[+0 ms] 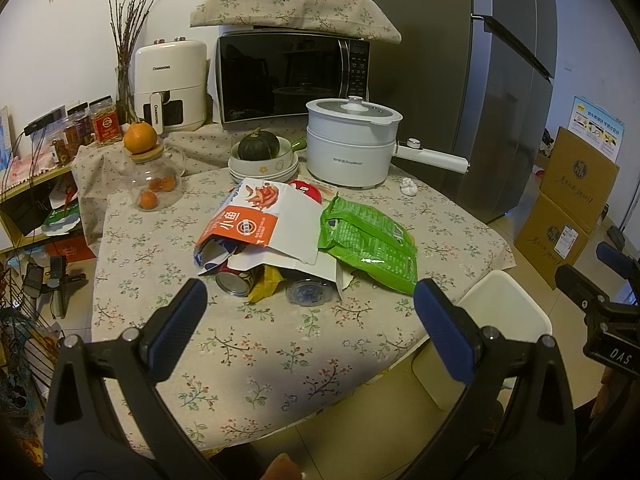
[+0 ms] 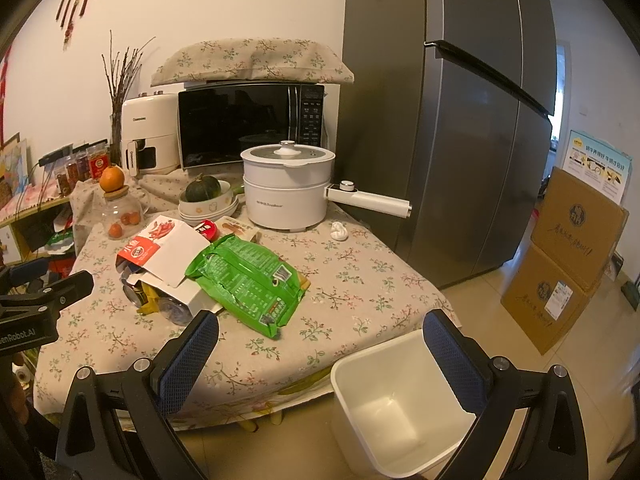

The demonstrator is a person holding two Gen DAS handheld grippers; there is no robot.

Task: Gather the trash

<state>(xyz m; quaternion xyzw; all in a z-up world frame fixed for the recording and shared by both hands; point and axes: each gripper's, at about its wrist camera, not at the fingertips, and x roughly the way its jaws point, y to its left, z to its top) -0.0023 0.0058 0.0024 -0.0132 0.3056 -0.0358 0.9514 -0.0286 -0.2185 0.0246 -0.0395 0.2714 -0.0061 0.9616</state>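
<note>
Hovering above the near edge of the surface (image 1: 248, 360), the left tool (image 1: 310, 304) has its jaws spread wide and grips nothing; judged from this, collecting has not yet begun and the step in hand is the first approach. In the left wrist view the trash lies bunched at the middle of the surface, just ahead of the tool: an orange-and-white snack bag (image 1: 260, 224) lying over a can (image 1: 236, 278) and a clear bottle (image 1: 308, 292), with a green bag (image 1: 368, 240) touching it toward the right edge. In the right wrist view the right tool (image 2: 320, 344) is likewise spread and empty, the green bag (image 2: 248, 280) ahead and to its left, and an empty white bin (image 2: 400, 412) on the floor beside the near right corner. The next move probably calls for reaching forward, closing on one bag, then carrying it to the bin.
</note>
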